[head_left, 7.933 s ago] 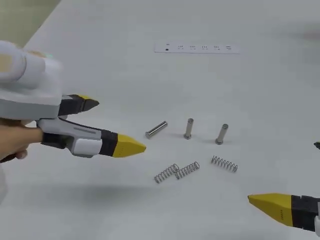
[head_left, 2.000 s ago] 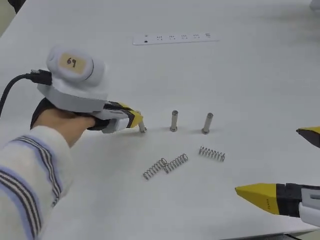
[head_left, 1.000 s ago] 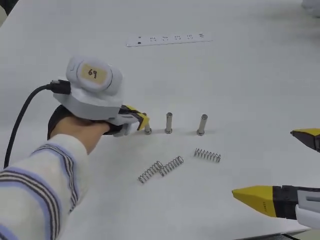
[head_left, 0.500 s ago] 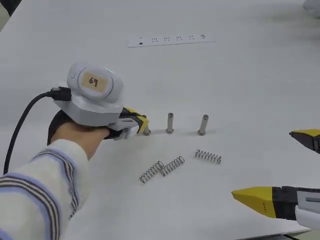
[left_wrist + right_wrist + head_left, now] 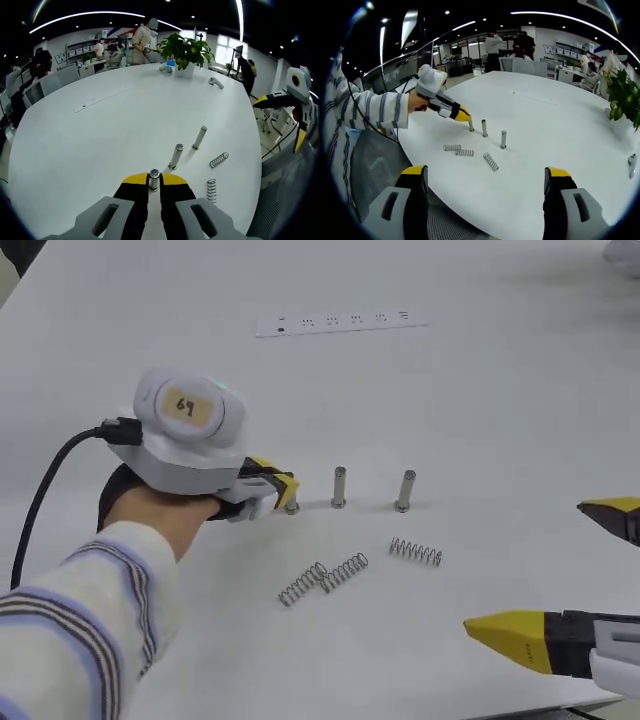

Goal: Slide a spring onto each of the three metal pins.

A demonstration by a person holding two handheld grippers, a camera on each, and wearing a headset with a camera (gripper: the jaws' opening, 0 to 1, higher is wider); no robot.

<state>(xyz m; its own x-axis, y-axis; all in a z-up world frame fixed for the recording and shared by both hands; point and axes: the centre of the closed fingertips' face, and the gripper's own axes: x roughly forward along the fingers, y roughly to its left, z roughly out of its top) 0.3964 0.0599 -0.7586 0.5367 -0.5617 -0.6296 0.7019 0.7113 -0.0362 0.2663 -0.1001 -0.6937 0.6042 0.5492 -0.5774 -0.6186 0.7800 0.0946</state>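
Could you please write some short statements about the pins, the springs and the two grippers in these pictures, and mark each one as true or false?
1. The left gripper is shut on the leftmost pin. True.
2. A spring sits on the middle pin. False: the three springs all lie flat on the table, and the pins are bare.
3. The right gripper holds a spring. False: its jaws stand wide apart with nothing between them.
4. The middle pin and the right pin both stand upright on the table. True.
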